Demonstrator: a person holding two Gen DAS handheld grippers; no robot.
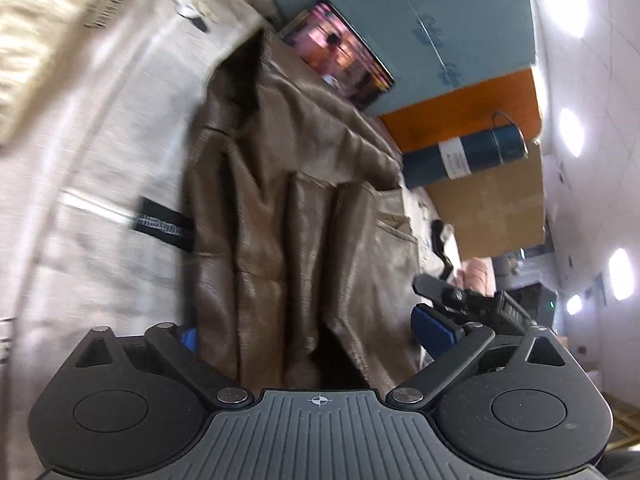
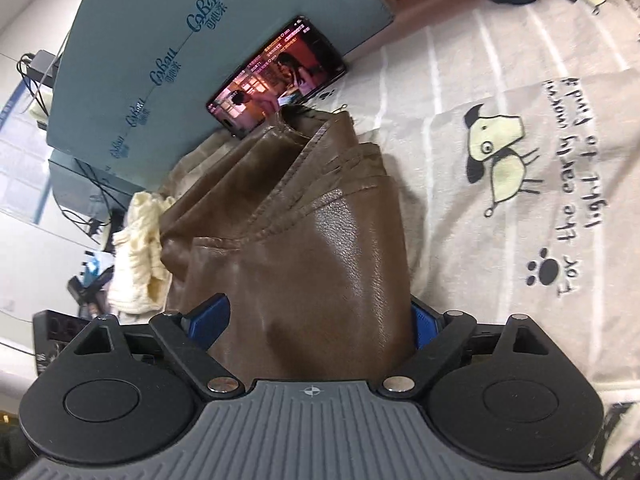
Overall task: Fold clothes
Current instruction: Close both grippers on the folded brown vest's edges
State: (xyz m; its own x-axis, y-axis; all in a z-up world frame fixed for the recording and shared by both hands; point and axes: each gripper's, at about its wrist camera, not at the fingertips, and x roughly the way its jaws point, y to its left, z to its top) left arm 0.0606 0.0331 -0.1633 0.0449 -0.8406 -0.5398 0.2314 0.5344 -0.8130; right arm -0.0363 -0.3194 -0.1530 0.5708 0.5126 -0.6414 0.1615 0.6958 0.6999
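A: Left gripper (image 1: 312,336)?
B: Wide open by the look of the blue pads (image 1: 434,330), one plain to see, the other mostly hidden behind cloth. Brown leather garment (image 1: 296,216) bunched between them, running forward in long folds. Cannot tell whether actually pinched or only lying in the gap.

A: Right gripper (image 2: 320,320)?
B: Likewise spread wide, blue pads (image 2: 212,316) on either side of a thick bundle of the same garment (image 2: 312,240). Pads pressed against both flanks of the bundle, so held, though far from closed.

A: Position of the garment?
B: Gathered into several layers, stitched edges stacked one over another, resting on a beige printed sheet (image 2: 500,120) with a cartoon dog (image 2: 494,160), paw prints and handwriting-style lettering. Far end close to a phone (image 2: 278,76).

A: Surroundings?
B: Phone lit, screen showing a video, propped against a blue-grey box (image 2: 180,40) with repeated printed logos. Cream knitted item (image 2: 138,252) crumpled just beside the garment in the right wrist view. In the left wrist view, dark blue bottle (image 1: 468,156) with a white label against a cardboard box (image 1: 492,212), orange panel (image 1: 460,116) beyond. Other gripper's black frame (image 1: 472,304) visible near the garment's edge. Left wrist view partly motion-blurred.
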